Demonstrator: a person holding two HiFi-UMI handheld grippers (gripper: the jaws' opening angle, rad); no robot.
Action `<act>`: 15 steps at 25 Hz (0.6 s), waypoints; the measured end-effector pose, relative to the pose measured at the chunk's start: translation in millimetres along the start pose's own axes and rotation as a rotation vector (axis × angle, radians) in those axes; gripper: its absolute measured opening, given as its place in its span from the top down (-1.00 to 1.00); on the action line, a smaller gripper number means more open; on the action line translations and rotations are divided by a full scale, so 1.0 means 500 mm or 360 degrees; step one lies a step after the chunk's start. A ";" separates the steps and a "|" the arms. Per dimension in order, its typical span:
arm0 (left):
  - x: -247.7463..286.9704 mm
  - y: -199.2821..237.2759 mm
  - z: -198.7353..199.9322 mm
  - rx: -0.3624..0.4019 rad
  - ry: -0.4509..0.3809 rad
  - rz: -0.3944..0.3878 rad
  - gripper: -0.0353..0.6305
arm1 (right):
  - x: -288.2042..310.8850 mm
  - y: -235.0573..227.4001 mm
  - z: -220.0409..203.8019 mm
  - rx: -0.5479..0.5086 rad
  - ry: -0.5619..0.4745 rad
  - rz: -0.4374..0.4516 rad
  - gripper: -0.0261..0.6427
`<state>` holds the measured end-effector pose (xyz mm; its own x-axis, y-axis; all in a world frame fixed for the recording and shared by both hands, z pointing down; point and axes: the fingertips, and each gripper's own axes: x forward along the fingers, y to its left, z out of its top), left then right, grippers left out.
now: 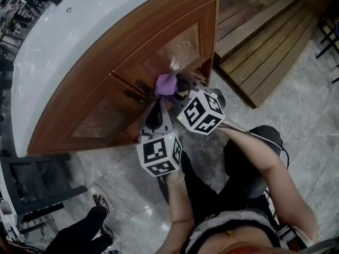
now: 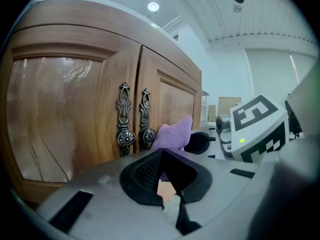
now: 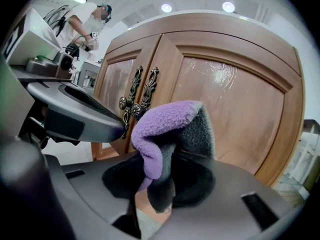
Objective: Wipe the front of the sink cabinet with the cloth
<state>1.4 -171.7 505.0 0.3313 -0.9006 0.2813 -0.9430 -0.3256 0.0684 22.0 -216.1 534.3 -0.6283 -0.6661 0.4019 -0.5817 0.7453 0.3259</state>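
Note:
The sink cabinet [image 1: 132, 62] is brown wood with two panelled doors and a pair of ornate metal handles [image 2: 134, 121] where they meet. My right gripper [image 3: 160, 179] is shut on a purple cloth [image 3: 165, 121], holding it close to the right-hand door by the handles [image 3: 137, 96]. From above, the cloth [image 1: 167, 83] lies against the door front near the right gripper [image 1: 179, 89]. My left gripper [image 2: 162, 169] is just below and left of it, jaws together with nothing in them. The cloth [image 2: 175, 134] shows beyond its tips.
A white countertop [image 1: 79, 30] overhangs the cabinet. A raised wooden plank platform [image 1: 265, 41] lies to the right on the grey tiled floor. A dark frame [image 1: 37, 187] and another person's shoe [image 1: 100, 202] are at lower left. A person [image 3: 90, 24] stands far off.

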 end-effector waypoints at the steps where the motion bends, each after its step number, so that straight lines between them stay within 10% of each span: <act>1: 0.002 -0.003 0.001 0.0001 -0.0001 -0.0005 0.89 | 0.000 -0.004 -0.002 0.0000 0.0002 -0.0007 0.37; 15: 0.018 -0.028 -0.002 0.0022 0.0012 -0.0032 0.89 | -0.014 -0.052 -0.034 0.0061 0.0032 -0.0064 0.37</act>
<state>17.5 -174.8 507.4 0.3496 -0.8917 0.2874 -0.9358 -0.3472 0.0610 50.2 -230.4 537.4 -0.5937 -0.6945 0.4065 -0.6259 0.7160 0.3090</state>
